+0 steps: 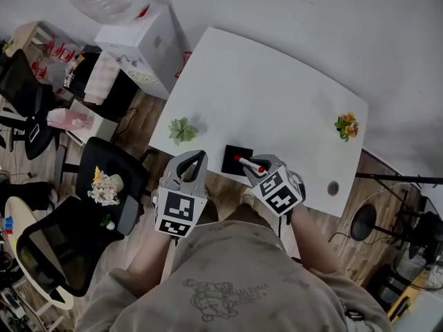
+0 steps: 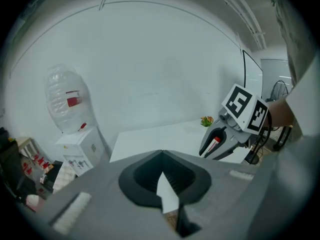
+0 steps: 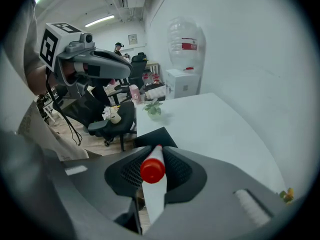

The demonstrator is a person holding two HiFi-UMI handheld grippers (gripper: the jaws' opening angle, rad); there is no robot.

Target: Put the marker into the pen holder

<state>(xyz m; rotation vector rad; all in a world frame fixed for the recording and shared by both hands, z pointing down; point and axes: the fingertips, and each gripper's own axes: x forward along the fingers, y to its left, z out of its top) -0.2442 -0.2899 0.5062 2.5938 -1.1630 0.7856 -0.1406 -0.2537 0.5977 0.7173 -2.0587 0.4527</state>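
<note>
A white marker with a red cap (image 1: 248, 163) lies between the jaws of my right gripper (image 1: 252, 167), which is shut on it. In the right gripper view the marker (image 3: 152, 179) sticks out cap first toward the camera. The black square pen holder (image 1: 232, 159) stands at the near edge of the white table (image 1: 263, 95), just beyond the marker's far end; it also shows as a black pen holder (image 3: 153, 136) past the jaws. My left gripper (image 1: 193, 160) hovers off the table's near edge, left of the holder, shut and empty. The left gripper view shows the right gripper (image 2: 220, 140) from the side.
A small green plant (image 1: 183, 130) sits on the table left of the holder, an orange flower pot (image 1: 346, 126) at the right edge, a round cable hole (image 1: 333, 187) near the front right corner. Office chairs (image 1: 104, 185) and a water dispenser (image 1: 142, 47) stand at the left.
</note>
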